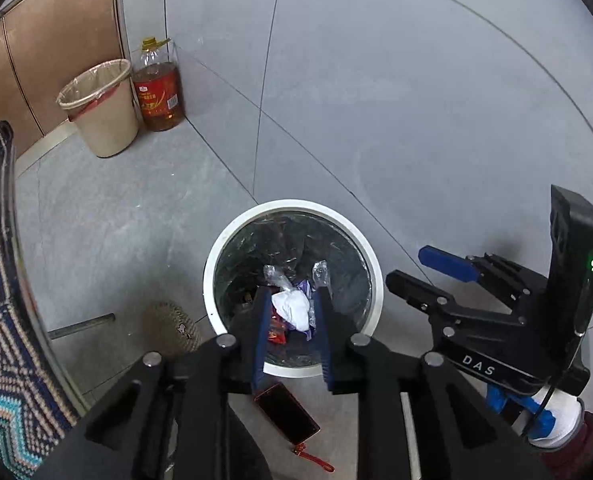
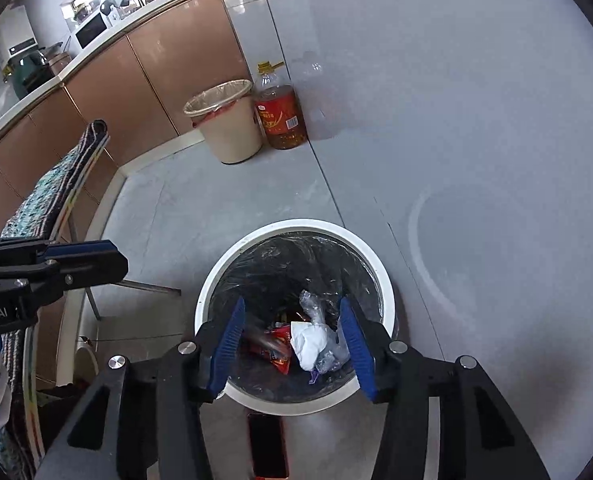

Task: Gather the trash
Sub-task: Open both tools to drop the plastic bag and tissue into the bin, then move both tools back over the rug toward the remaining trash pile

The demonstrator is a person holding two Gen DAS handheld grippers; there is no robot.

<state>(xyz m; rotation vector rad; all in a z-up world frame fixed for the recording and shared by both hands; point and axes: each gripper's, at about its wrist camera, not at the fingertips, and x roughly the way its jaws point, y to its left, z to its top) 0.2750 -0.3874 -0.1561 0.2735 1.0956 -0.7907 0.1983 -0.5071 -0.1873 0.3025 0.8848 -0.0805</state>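
Nearest, a red phone [image 1: 287,414] lay on the floor [image 1: 376,120] just beside the white bin [image 2: 388,280]. Above the bin both grippers hung released, the left gripper [image 1: 291,308] and the right gripper [image 2: 292,320] each with jaws apart and empty. The trash sat inside on the black liner: a crumpled white tissue [image 2: 310,342], clear plastic [image 2: 314,304], and what looked like a red wrapper [image 2: 278,346]. Farther off, a beige bin [image 1: 102,110] touched an oil bottle [image 1: 158,88].

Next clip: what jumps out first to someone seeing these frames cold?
The white bin on the floor below both grippers, black-lined and holding a white wad, clear plastic and a red wrapper. Both the left gripper and right gripper hang open above it, empty. A red phone lies on the floor beside the bin.
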